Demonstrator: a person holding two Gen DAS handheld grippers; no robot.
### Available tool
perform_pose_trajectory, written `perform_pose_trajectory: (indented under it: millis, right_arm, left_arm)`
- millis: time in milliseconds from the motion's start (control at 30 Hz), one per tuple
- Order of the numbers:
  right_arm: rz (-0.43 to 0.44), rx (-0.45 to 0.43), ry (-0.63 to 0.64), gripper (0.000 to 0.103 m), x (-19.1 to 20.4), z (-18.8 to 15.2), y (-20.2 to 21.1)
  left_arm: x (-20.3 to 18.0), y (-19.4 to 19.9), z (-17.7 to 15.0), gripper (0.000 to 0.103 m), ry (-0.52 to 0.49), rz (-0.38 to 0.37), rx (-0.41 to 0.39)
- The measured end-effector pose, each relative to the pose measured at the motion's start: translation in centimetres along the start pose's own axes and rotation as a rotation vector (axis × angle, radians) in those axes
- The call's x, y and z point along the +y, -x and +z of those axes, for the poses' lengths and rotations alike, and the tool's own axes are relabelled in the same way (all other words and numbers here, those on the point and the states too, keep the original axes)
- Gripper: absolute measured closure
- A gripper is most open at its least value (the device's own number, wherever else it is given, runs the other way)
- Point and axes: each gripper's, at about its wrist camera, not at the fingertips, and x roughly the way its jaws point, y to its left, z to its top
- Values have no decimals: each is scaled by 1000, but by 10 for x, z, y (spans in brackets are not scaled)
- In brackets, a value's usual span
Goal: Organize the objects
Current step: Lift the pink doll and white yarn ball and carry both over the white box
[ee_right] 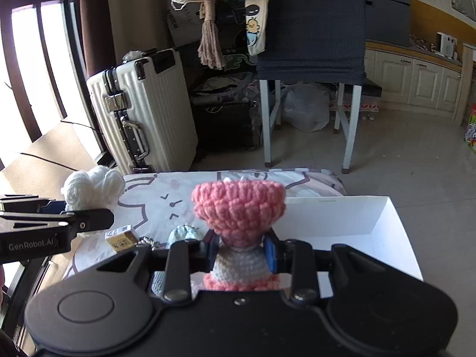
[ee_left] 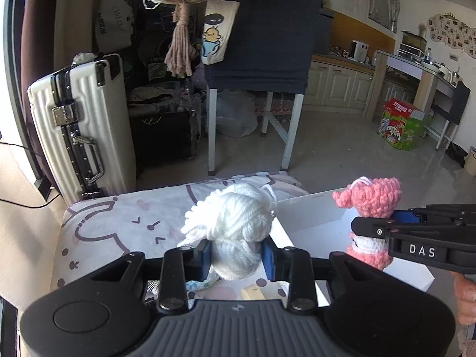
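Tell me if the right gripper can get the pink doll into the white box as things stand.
Probably yes. The right gripper is shut on the pink doll, held up just left of the open white box. Nothing shows between them; the left gripper, with the white yarn, is off to the other side.

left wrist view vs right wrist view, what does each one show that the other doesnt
Only the left wrist view shows the green carton on the floor. Only the right wrist view shows the small yellow box on the bedspread and the window. Both show the white yarn clamped in the left gripper, the pink crochet doll clamped in the right gripper, the white box and the suitcase.
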Motion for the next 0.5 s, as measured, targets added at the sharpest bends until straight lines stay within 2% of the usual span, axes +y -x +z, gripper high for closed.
perform_pose_trajectory:
  millis: [233,500]
  right_arm:
    - [-67,-7,-52,70,-46,7,8]
    - [-151,8,-99,70,-91,-1,15]
  left_arm:
    - [-41,-25,13,68,-48,-77,11]
    - [-71,-54,5,68,-77,-150,56]
